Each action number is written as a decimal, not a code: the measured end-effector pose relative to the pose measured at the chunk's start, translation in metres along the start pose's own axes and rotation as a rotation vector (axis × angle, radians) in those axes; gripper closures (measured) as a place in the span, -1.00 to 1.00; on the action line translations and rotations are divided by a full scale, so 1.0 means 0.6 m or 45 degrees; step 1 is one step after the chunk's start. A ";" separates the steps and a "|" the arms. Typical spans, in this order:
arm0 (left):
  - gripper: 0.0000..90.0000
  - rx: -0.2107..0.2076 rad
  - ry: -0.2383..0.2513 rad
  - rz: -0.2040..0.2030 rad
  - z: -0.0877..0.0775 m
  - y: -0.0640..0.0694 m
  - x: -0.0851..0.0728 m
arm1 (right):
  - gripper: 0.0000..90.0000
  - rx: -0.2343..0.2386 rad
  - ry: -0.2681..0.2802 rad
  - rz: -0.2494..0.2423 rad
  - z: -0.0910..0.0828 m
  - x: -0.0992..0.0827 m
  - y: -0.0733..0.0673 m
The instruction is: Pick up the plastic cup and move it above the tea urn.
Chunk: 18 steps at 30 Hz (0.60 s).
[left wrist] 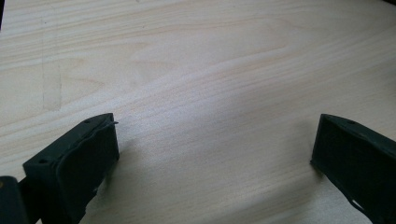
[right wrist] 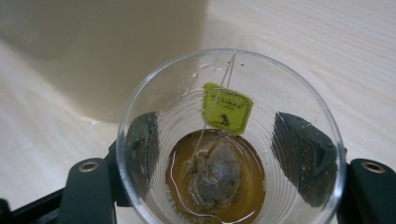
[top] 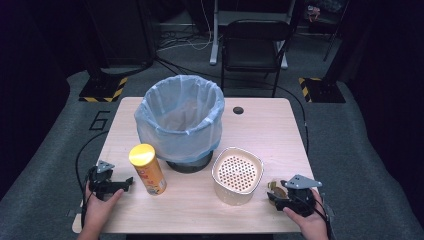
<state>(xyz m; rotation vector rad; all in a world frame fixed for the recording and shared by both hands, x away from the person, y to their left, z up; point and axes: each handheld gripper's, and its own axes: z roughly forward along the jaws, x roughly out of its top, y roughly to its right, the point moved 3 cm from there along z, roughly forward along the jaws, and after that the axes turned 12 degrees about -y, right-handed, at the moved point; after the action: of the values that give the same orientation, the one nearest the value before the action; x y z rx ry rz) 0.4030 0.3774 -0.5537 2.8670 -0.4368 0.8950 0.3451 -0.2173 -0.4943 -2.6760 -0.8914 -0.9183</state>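
A: Where is everything, taking the lined bin [top: 181, 120] as the landmark?

B: The bin, with its pale blue bag, stands mid-table [top: 270, 125]. Just in front of it, to its left, is an upright crisp tube [top: 148, 169] with a yellow lid. In front and to its right sits a cream container with a perforated insert [top: 236, 175].

A: And the clear plastic cup [right wrist: 231, 140]?

B: Farther right of the bin, close beside the cream container. It holds a little amber liquid, a wet teabag [right wrist: 215, 175] and a yellow-green tag [right wrist: 227, 108] on its string.

A: The right gripper [top: 280, 194]?

B: Its jaws sit either side of the cup, pressed against the wall, gripping it.

A: The left gripper [top: 122, 184]?

B: Front-left of the bin, beside the tube, jaws spread wide over bare wood with nothing between them.
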 end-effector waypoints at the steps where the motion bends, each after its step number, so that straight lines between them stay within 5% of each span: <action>1: -0.99 0.000 0.000 0.000 0.000 0.000 0.000 | -0.30 -0.003 0.005 0.018 0.001 0.002 0.008; 8: -0.99 0.000 0.000 0.000 0.000 0.000 0.000 | -0.30 -0.032 0.041 0.068 0.011 0.009 0.053; 18: -0.99 0.000 0.000 0.001 0.000 0.000 0.000 | -0.32 -0.005 0.086 0.076 0.029 0.012 0.074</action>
<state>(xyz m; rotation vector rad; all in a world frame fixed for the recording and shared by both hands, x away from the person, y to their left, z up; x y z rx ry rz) 0.4032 0.3775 -0.5536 2.8671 -0.4375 0.8947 0.3850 -0.2436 -0.5027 -2.6424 -0.7916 -0.9908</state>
